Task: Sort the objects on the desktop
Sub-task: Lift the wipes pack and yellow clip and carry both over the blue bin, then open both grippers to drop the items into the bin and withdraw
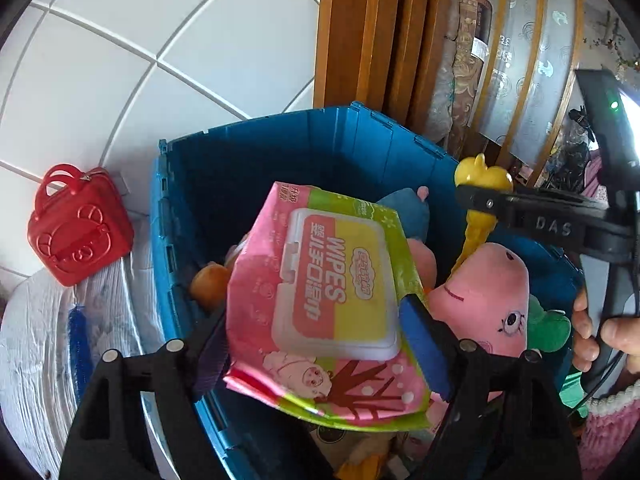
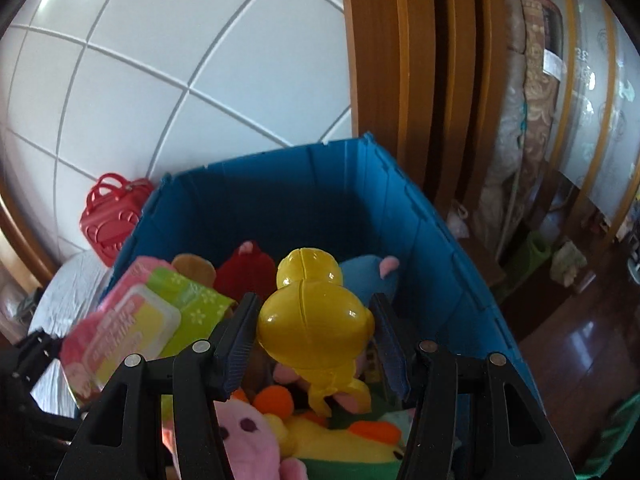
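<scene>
Left gripper: wipes pack is pinched above blue bin | Right gripper: yellow toy is pinched over same bin | Done: plush toys already binned | Left: both releases; red bag is judged unsorted

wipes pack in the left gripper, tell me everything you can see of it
The wipes pack is a soft, flat plastic pouch printed in pink and lime green, with a cartoon sheep and a brown tree near its lower edge. A rigid white flip lid on its face carries a red and yellow label reading WIPES beside Chinese characters, and it looks shut. The left gripper pinches the pack by its sides, its blue pads against it, holding it tilted, face up, over the blue bin of plush toys.
</scene>
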### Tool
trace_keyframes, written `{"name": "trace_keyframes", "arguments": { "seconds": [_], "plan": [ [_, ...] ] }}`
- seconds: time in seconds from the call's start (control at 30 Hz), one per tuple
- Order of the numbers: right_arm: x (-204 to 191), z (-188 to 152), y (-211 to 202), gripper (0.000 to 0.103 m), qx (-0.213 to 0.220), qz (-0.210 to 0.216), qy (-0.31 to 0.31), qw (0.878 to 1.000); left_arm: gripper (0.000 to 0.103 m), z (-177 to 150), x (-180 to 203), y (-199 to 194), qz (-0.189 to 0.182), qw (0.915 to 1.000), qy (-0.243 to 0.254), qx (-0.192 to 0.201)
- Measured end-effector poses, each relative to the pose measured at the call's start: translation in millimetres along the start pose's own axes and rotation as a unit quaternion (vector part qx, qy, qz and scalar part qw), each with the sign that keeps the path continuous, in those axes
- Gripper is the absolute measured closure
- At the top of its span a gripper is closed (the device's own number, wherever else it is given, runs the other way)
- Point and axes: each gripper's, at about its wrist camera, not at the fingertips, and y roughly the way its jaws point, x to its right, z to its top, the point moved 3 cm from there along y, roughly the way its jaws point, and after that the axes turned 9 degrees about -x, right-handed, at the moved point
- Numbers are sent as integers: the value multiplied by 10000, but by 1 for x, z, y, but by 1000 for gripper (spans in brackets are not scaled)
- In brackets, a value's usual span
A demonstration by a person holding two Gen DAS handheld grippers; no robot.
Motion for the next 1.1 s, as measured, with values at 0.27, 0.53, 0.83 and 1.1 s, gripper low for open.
{"name": "trace_keyframes", "arguments": {
  "seconds": [0.27, 0.53, 0.83, 1.1],
  "plan": [
    [7, -23, -28, 3, 87, -56, 293, 9995, 4, -22, -2, -59, 327, 9958, 294, 809],
    [-26, -76, -114, 0, 795, -103, 470, 9957, 1, -77, -24, -121, 433, 9908, 312, 1242],
    [-92, -164, -175, 0, 1119, -225, 376, 9928, 1, -154, -33, -187, 410, 9851, 225, 1658],
    [-147, -222, -215, 0, 1433, -971, 253, 9846, 1, -189, -41, -210, 32, 9893, 94, 1454]
  ]
}}
